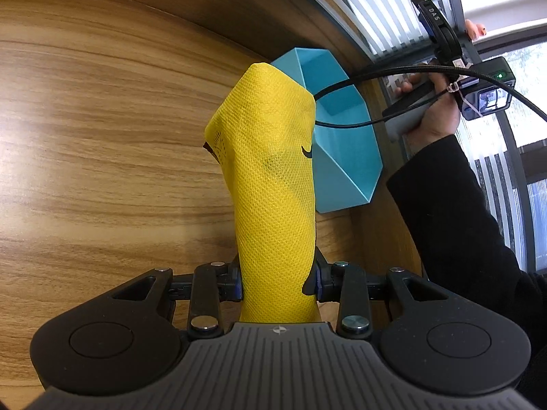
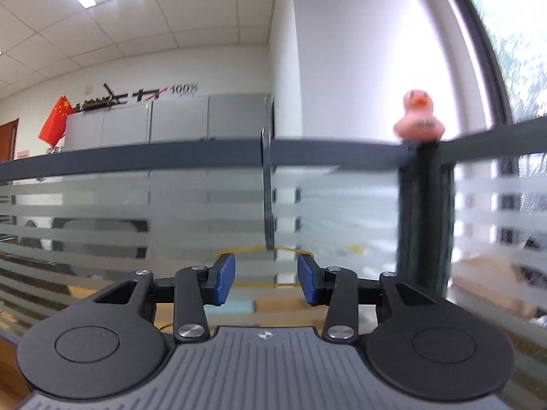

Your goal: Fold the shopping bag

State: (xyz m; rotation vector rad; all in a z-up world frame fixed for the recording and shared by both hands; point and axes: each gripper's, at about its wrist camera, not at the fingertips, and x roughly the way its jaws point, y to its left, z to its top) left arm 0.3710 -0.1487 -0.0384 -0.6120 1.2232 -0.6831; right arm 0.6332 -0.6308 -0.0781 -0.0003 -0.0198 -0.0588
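Observation:
In the left wrist view the folded yellow mesh shopping bag [image 1: 270, 171] stands up between the fingers of my left gripper [image 1: 278, 283], which is shut on its lower end and holds it above the wooden table [image 1: 102, 136]. A small black logo shows on the bag's right side. The bag reaches toward a light-blue angular bin [image 1: 345, 157] behind it. My right gripper [image 1: 434, 34] shows at the top right, held up by a hand. In the right wrist view my right gripper [image 2: 266, 275] is open and empty, pointing at a frosted glass partition [image 2: 136, 205].
A black cable [image 1: 376, 78] runs across the blue bin to the right gripper. A black-sleeved arm [image 1: 461, 205] fills the right side. A pink rubber duck [image 2: 418, 118] sits on the partition rail. Grey cabinets and a red flag [image 2: 56, 119] stand far behind.

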